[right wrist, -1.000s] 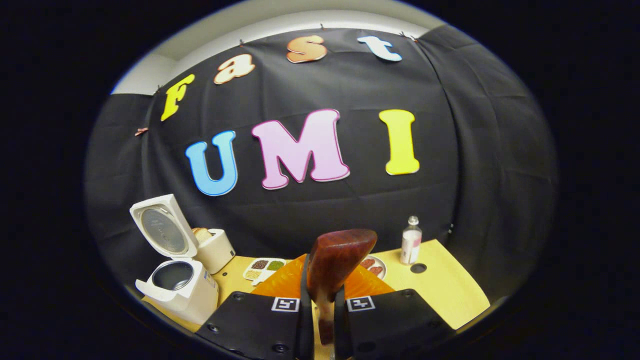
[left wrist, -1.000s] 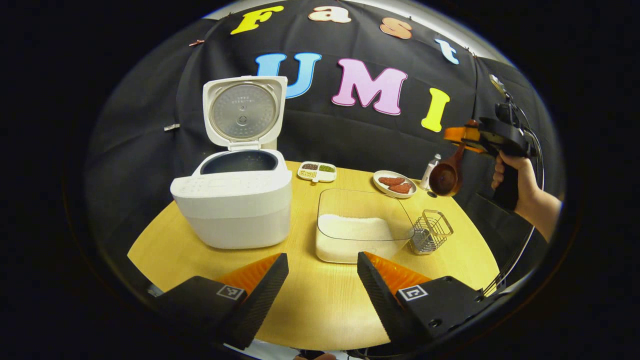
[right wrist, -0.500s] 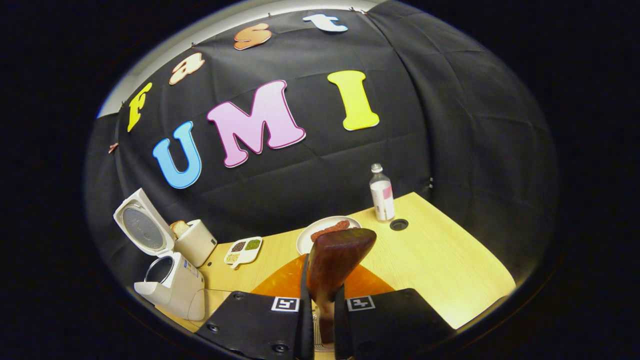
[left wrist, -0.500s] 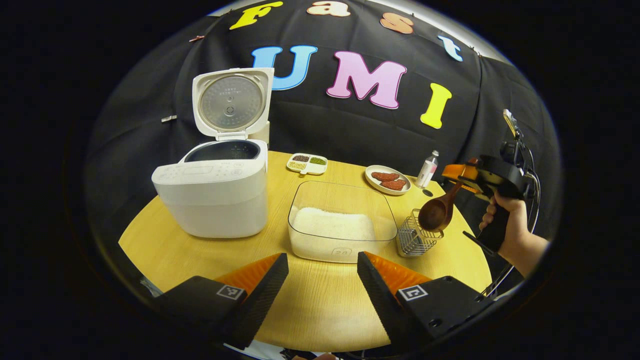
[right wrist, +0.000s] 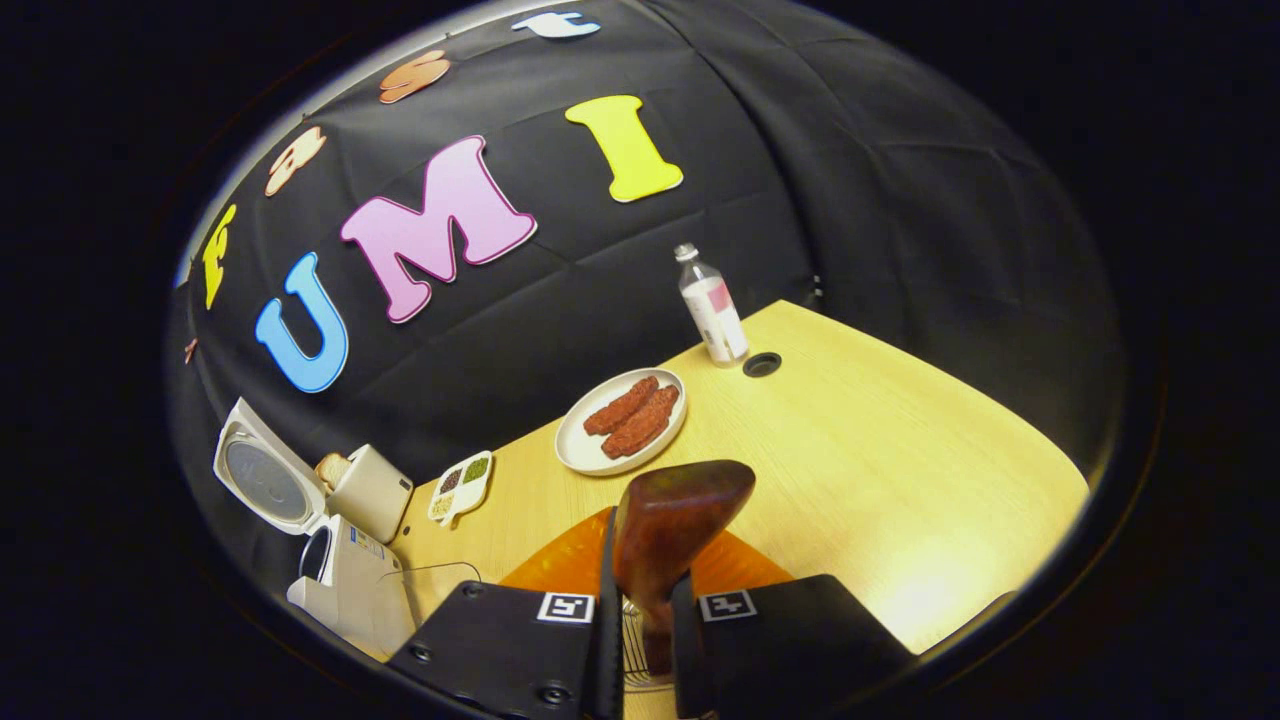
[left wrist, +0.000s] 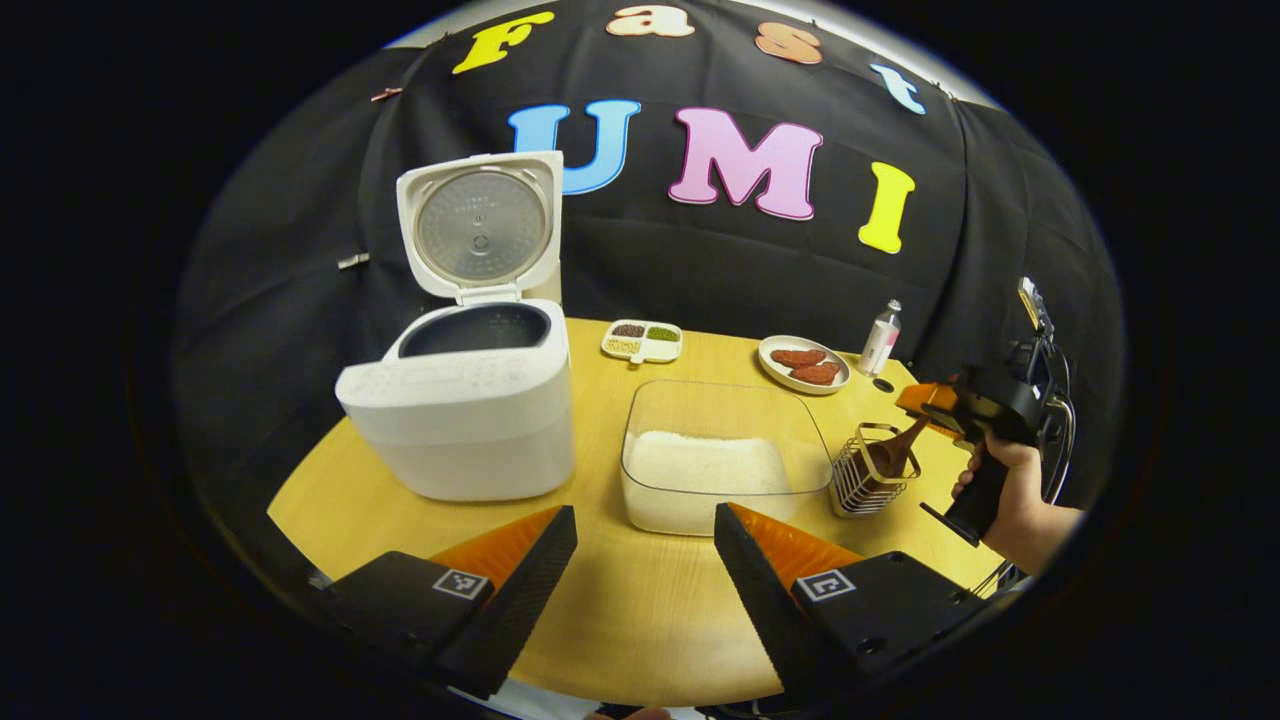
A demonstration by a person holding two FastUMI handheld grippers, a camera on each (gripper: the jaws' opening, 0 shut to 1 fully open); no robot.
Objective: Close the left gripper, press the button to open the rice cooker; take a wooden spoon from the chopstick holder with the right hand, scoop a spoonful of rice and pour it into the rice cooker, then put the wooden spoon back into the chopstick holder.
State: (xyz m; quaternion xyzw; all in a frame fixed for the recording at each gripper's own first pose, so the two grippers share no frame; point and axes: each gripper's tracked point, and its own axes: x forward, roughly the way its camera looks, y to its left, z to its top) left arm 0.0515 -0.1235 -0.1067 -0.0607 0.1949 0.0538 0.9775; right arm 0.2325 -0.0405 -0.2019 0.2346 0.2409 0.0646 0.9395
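the wooden spoon (left wrist: 890, 452) stands bowl-down inside the wire chopstick holder (left wrist: 868, 472), its handle slanting up and to the right into the right gripper (left wrist: 925, 405), whose two fingers are clamped on the handle; a hand (left wrist: 1010, 495) grips the tool's pistol handle below. in the right gripper view the same spoon (right wrist: 668, 525) rises between the closed-in fingers of the right gripper (right wrist: 641, 640), with a patch of the holder's wire mesh (right wrist: 632, 650) visible just beneath them. the holder sits on the round wooden table (left wrist: 640, 600), just beside the right wall of a clear rectangular container (left wrist: 722, 450) that carries a layer of white rice (left wrist: 705, 467). to the left of the container stands the white rice cooker (left wrist: 462, 410), lid (left wrist: 482, 225) raised upright and the dark inner pot (left wrist: 476, 330) exposed. behind the container lie a small divided dish of grains (left wrist: 642, 342) and a white plate with reddish-brown sausages (left wrist: 804, 364); a small clear bottle (left wrist: 880, 338) stands at the table's far right edge, next to a round hole in the tabletop (right wrist: 762, 364). the left gripper (left wrist: 645, 545) hovers low over the near edge of the table, fingers spread wide apart and holding nothing. in the right gripper view a white toaster with bread (right wrist: 366, 490) stands behind the cooker.
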